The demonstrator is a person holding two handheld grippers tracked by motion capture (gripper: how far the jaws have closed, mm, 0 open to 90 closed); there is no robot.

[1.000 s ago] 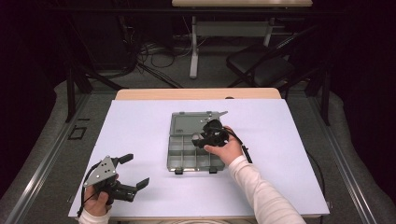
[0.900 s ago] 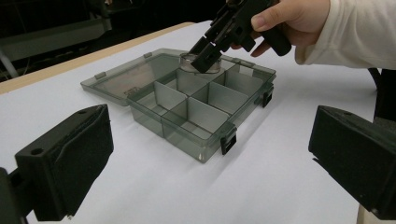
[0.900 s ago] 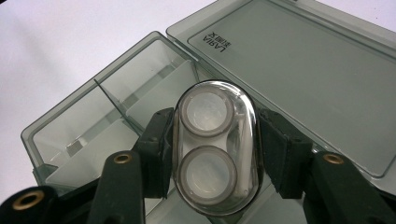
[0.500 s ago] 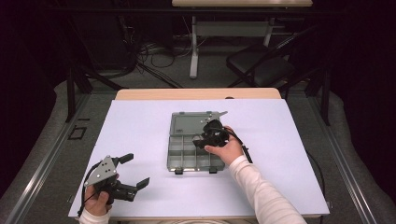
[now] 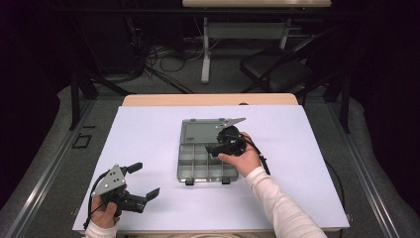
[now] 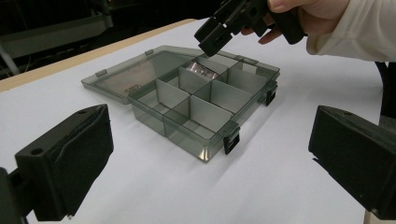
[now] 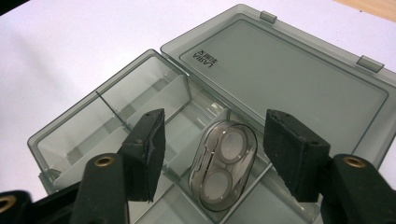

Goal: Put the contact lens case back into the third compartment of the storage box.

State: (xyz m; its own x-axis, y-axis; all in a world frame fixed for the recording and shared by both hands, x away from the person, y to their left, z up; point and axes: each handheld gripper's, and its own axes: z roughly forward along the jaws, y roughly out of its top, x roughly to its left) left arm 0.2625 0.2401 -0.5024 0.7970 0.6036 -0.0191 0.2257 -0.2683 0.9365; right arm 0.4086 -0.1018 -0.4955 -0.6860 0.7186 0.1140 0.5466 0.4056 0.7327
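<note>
A grey see-through compartment box lies mid-table with its lid folded open and flat behind it. In one far compartment rests a small clear oval case with two round discs; it glints in the left gripper view. My right gripper hovers open just above that case, one jaw on each side, not touching it. From above, the right gripper is over the box's right half. My left gripper sits open at the front left, holding nothing, and faces the box.
White sheet covers the table, with a wooden edge at the far side. The box's two black latches face the front. Beyond the table stand a dark chair and floor cables.
</note>
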